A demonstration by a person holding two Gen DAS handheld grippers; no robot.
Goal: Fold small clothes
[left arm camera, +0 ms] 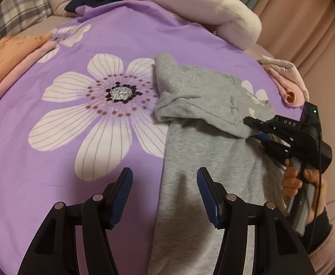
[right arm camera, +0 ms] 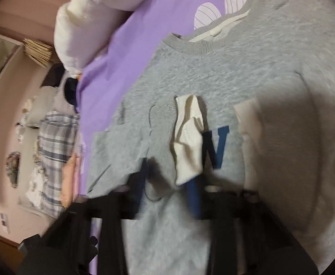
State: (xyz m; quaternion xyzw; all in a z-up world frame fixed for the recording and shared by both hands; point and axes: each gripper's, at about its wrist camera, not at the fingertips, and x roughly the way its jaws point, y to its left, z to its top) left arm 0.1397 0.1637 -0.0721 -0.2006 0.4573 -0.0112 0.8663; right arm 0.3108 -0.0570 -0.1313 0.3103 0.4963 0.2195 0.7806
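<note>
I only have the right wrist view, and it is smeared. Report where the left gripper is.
Observer: The left gripper hovers over the left edge of the grey sweatshirt, half above the purple sheet. It is open with nothing between its pads.
Operator: Now give me my own gripper from the other side.
Observer: The right gripper has its tips at the cuff end of the sleeve folded across the chest. I cannot tell whether it pinches the cloth.
Operator: Name anything beyond it.
Observer: A rolled pink garment lies past the sweatshirt's right side, at the sheet's edge.
</note>
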